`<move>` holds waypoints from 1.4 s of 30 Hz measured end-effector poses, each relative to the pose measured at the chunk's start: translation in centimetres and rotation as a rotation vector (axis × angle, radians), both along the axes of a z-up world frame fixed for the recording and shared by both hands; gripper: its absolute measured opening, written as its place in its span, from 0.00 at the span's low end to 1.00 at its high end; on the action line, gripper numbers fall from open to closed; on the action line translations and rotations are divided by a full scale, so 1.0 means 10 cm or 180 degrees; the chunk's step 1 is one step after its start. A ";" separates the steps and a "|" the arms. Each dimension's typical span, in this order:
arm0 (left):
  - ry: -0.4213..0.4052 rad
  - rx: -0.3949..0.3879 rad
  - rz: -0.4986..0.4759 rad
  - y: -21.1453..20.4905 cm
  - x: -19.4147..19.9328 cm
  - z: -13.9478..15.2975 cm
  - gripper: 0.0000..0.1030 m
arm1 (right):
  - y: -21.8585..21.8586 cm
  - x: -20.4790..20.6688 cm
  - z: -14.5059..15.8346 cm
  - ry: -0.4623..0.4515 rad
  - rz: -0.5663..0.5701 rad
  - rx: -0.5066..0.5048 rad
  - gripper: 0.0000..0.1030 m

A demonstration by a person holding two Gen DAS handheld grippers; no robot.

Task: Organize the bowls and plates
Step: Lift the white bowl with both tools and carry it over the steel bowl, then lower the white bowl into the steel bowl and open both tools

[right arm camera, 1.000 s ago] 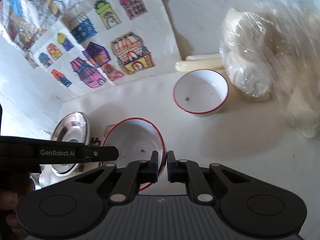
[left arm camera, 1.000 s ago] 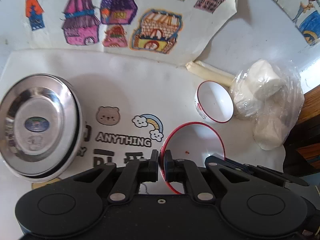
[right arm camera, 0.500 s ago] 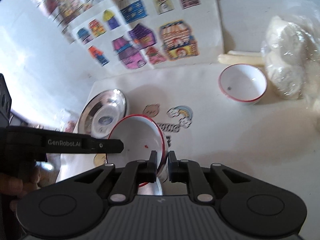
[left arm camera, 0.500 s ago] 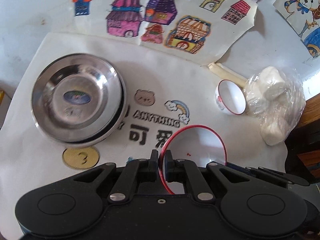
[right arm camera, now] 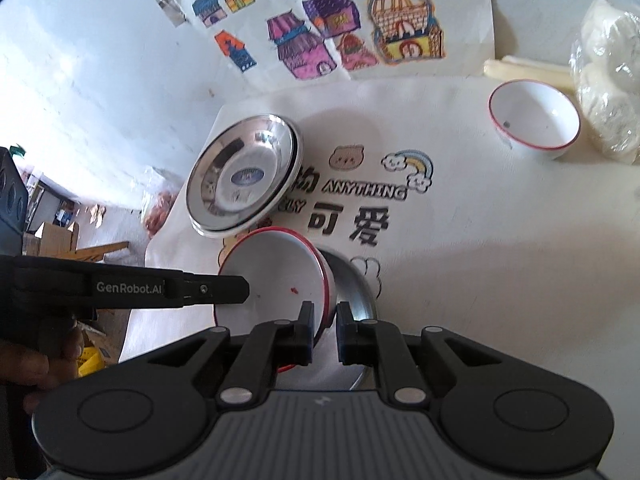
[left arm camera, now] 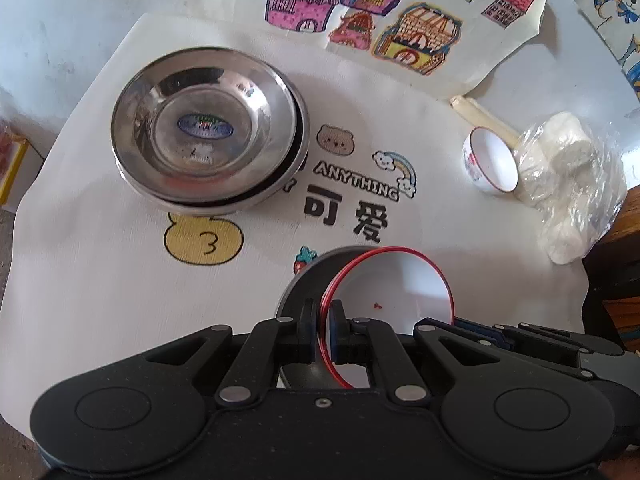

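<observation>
While both our grippers share the one red-rimmed bowl (left arm camera: 394,288), the move ahead turns on how that bowl lies to each pair of jaws. Our left gripper (left arm camera: 320,330) has its jaws closed down on the bowl's left rim, which runs up between them as a thin red line, so the bowl hangs tilted on edge to the right of the jaws. Our right gripper (right arm camera: 323,334) meets the opposite rim: its jaws stand parted with a visible gap, and the rim sits against the left jaw only, so we judge this side to be letting go or not yet gripping. A steel dish (right arm camera: 354,280) lies directly under the bowl on the worktop (left arm camera: 100,280). The stacked steel plates (left arm camera: 208,132) lie forward and left, nearer our left gripper; the small red-rimmed bowl (right arm camera: 534,120) sits forward and right beside the plastic bag (right arm camera: 608,80), nearer our right. Whichever stack the bowl should join, the left alone carries it now.
</observation>
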State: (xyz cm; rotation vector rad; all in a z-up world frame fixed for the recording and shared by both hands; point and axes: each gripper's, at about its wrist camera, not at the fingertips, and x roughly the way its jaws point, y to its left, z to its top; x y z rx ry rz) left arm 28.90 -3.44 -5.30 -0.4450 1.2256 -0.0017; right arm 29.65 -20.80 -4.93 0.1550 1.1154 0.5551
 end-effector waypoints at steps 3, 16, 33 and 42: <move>0.0051 0.0010 0.0000 0.01 -0.02 -0.03 0.05 | 0.02 0.00 -0.04 0.0066 0.0008 -0.0026 0.12; 0.0191 0.0112 -0.0014 -0.05 0.00 -0.12 0.05 | 0.06 0.01 -0.12 0.0164 0.0015 -0.0080 0.12; 0.0307 0.0167 0.0004 -0.05 0.05 -0.22 0.06 | 0.09 0.09 -0.20 0.0270 0.0055 -0.0165 0.13; 0.0295 0.0171 -0.0001 -0.06 0.05 -0.22 0.06 | 0.07 0.10 -0.21 0.0282 0.0043 -0.0160 0.14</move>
